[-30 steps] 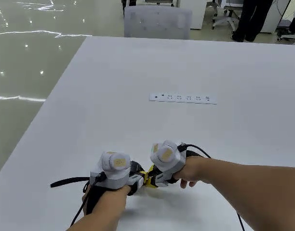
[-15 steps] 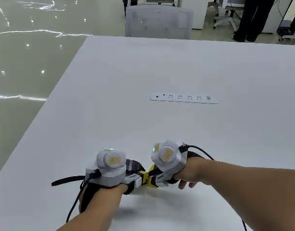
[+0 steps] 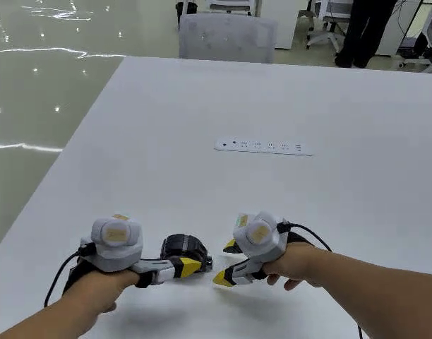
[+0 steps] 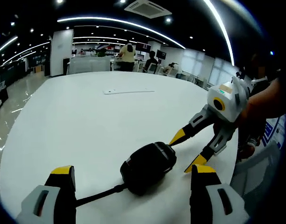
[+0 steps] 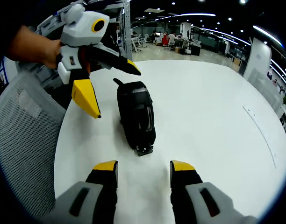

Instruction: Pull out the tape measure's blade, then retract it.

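Observation:
A black tape measure (image 3: 183,248) lies on the white table (image 3: 166,141) near its front edge, blade fully in. My left gripper (image 3: 190,258) is open, its yellow-tipped jaws on either side of the case without touching it. In the left gripper view the tape measure (image 4: 148,166) sits between those jaws, its black strap (image 4: 97,198) trailing back. My right gripper (image 3: 226,262) is open just right of the case. In the right gripper view the tape measure (image 5: 136,116) lies a little ahead of the jaws, blade hook toward me, with the left gripper (image 5: 109,85) beyond.
A white power strip (image 3: 262,146) lies mid-table. A grey chair (image 3: 226,34) stands at the far edge and a person (image 3: 361,28) stands at the back right. A mesh chair (image 5: 21,126) is beside the table's near edge.
The two grippers were close together over the tape measure. They have drawn apart, the left one moving left, and both now stand open with the case lying free between them.

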